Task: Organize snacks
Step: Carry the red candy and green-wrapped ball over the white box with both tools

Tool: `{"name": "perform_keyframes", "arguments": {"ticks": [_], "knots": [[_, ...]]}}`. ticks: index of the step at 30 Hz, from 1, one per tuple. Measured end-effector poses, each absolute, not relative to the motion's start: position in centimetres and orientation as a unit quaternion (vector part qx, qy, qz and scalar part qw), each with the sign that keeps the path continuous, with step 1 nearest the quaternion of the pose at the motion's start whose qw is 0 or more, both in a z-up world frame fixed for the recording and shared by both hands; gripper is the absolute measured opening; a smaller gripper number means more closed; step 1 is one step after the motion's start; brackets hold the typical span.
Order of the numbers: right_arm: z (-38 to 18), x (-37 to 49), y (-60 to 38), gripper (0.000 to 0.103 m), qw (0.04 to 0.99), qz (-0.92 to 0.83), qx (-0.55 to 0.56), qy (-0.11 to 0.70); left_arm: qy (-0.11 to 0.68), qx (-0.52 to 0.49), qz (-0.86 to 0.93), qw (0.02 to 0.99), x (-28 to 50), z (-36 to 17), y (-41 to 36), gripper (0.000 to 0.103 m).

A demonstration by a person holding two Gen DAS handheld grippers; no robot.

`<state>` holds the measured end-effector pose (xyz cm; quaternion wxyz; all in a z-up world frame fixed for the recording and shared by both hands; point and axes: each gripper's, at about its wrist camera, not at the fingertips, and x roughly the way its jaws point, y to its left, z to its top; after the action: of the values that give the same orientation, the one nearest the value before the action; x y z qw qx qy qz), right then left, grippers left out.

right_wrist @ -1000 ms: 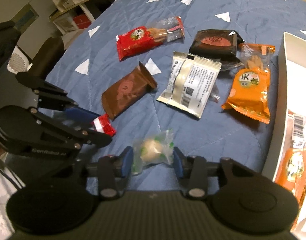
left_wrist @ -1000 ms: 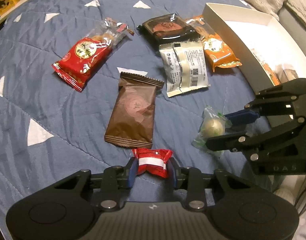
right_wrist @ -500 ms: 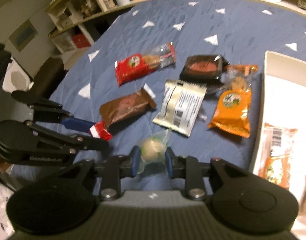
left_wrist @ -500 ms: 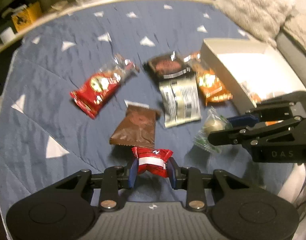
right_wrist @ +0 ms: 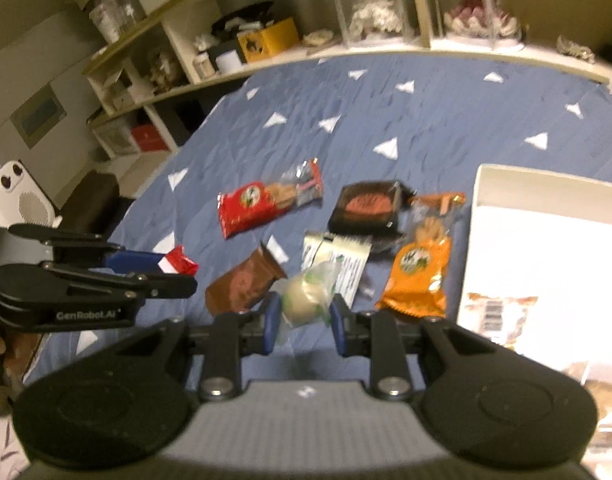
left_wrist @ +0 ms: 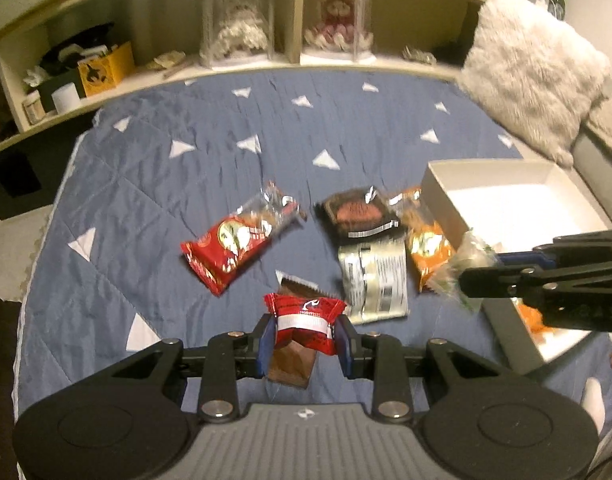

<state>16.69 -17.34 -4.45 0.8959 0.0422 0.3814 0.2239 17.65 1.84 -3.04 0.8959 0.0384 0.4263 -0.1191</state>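
currently the left gripper (left_wrist: 305, 338) clamps a red candy (left_wrist: 304, 325); the right gripper (right_wrist: 305, 316) clamps a green-wrapped ball snack (right_wrist: 306, 300).

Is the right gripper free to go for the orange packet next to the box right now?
Probably not yet. The right gripper is shut on the round green-and-white sweet, so its jaws are occupied. The orange packet itself lies uncovered on the quilt, beside the white box.

Both wrist views look steeply down, close above — sharing the blue quilt (left_wrist: 210, 184).
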Motion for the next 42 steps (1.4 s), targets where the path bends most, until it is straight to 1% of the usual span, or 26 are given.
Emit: {"name": "perform_keyframes", "arguments": {"ticks": [9,20,32,42], "knots": [[-1.8,16.6,-21.5,0.032,0.923,0.174,0.066,0.338,0.387,0.018,-0.123,0.914,19.2,-0.1,-0.7,0.034],[-1.4,16.6,-27.9,0.032,0.938,0.096,0.081,0.324,0.382,0.034,-0.171,0.908,21.2,0.4,-8.9,0.034],[-1.9,17.1,-33.4,0.032,0.934,0.039,0.130,0.329,0.412,0.001,-0.217,0.885,24.1,-0.7,-15.8,0.034],[-4.3,19.5,-35.6,0.032,0.913,0.025,0.167,0.372,0.445,-0.025,-0.210,0.870,26.9,-3.1,-17.9,0.034]]}}
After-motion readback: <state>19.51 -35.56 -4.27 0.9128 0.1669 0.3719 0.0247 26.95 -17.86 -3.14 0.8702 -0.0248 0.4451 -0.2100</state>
